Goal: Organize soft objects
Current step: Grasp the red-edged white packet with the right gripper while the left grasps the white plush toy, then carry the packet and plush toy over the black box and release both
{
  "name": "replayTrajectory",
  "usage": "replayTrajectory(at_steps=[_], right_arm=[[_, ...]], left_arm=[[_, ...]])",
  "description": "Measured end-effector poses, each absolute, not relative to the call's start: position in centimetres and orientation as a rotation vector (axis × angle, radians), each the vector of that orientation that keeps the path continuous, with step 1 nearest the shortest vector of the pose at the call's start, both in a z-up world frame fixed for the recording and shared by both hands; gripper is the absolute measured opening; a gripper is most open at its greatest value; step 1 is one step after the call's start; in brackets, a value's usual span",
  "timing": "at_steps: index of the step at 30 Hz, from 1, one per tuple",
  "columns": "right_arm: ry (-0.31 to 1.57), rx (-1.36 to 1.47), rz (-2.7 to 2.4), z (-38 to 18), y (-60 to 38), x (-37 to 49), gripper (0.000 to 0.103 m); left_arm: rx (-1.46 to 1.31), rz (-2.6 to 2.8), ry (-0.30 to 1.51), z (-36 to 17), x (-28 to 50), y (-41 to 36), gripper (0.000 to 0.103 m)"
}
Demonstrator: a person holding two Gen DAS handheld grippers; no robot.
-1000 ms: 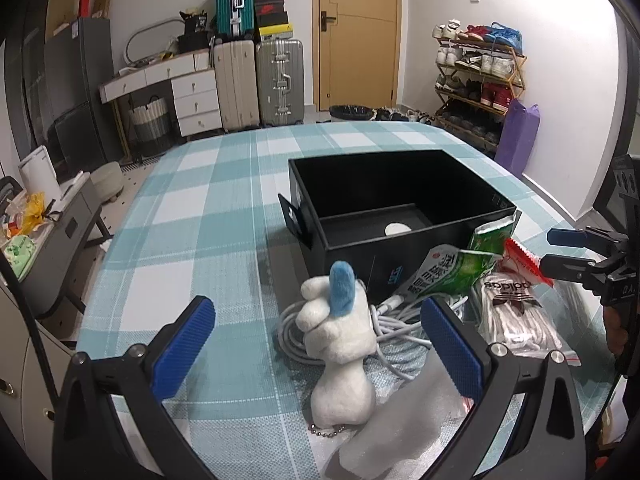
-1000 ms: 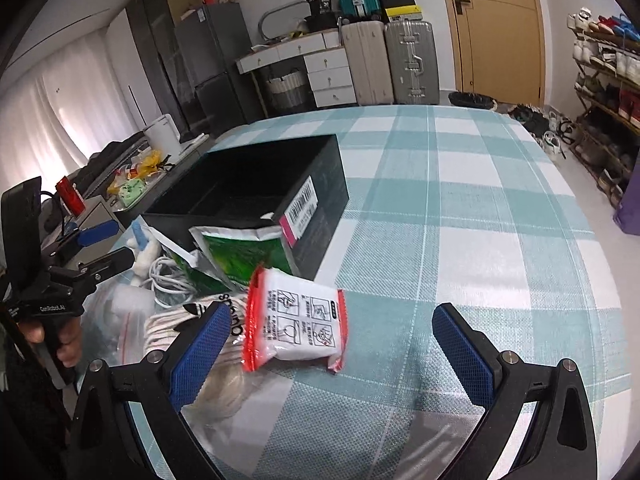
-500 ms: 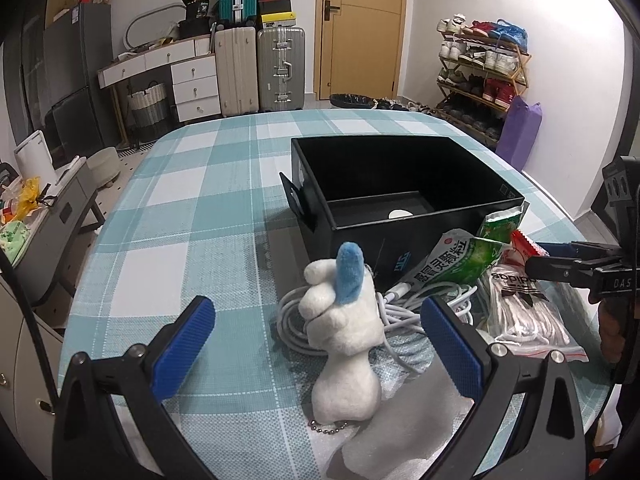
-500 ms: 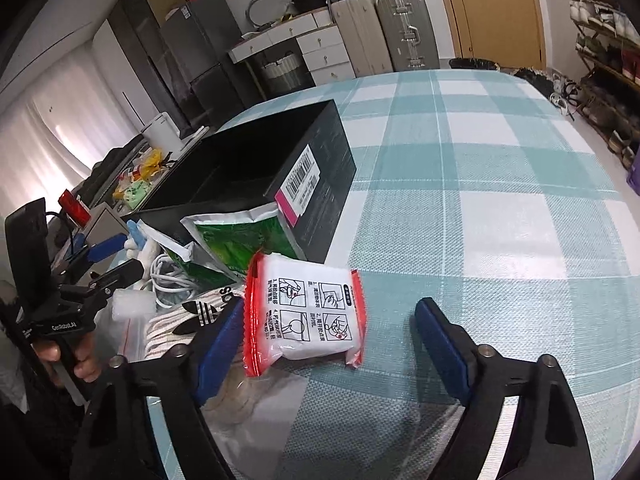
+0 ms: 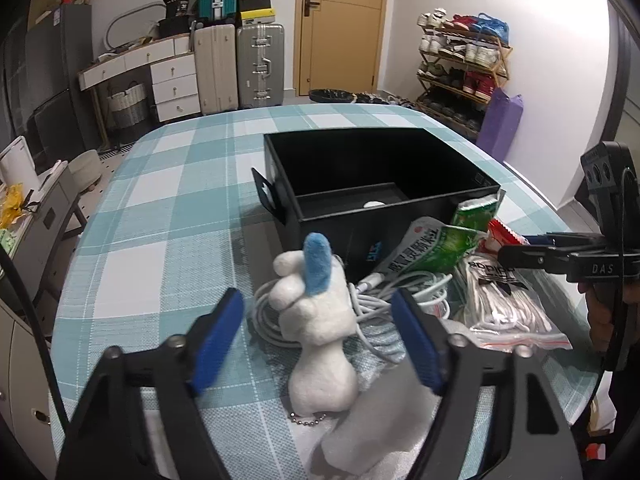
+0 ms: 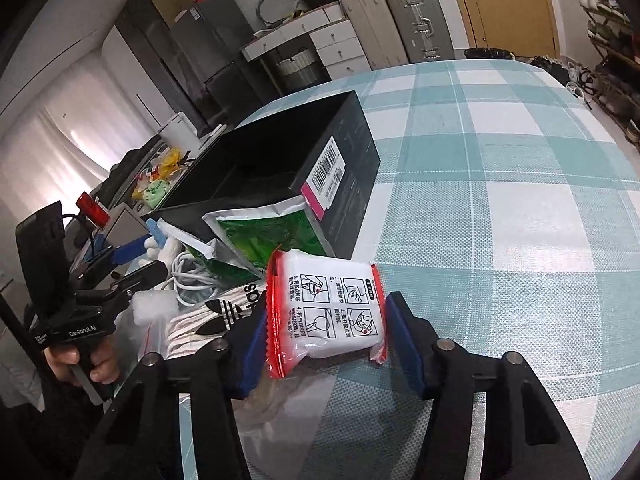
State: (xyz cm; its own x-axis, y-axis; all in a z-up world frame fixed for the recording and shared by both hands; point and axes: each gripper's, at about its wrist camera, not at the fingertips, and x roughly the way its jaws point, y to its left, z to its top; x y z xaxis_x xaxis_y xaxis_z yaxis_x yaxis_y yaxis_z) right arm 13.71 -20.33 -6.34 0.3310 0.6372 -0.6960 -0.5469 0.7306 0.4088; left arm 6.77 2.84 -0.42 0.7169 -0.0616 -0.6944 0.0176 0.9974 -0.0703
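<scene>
A white plush hand toy with a blue finger stands upright on the checked tablecloth. My left gripper straddles it. The jaws are closing and a gap shows between each blue pad and the toy. A red-and-white packet lies between the pads of my right gripper. Those jaws are closing too, with the pads right at the packet's crimped edges and no squeeze visible. Behind both stands an open black box, empty except for a small white spot on its floor.
A green pouch leans on the box. A coiled white cable, a zip bag of white cord and a white foam sheet crowd the toy. The tablecloth stretches bare to the right of the packet. Suitcases and a shoe rack stand far behind.
Both pairs of jaws have narrowed, the left around the plush hand, the right around the packet. The right gripper has edged in, so the packet now sits between its pads.
</scene>
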Motion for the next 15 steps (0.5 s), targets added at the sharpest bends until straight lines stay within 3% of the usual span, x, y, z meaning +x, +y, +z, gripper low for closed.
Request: replayTrajectory(at_steps=[8,15], right_arm=[[0.938,0.088,0.786,-5.79,-20.28,13.04,0.05],[0.918,0.08,0.786,-5.48,-20.51,12.9,0.05]], left_arm=[[-0.094,-0.063,0.787,-0.7,6.71,3.19,0.035],[-0.112,-0.074,0.765,-0.17,6.28,3.44,0.032]])
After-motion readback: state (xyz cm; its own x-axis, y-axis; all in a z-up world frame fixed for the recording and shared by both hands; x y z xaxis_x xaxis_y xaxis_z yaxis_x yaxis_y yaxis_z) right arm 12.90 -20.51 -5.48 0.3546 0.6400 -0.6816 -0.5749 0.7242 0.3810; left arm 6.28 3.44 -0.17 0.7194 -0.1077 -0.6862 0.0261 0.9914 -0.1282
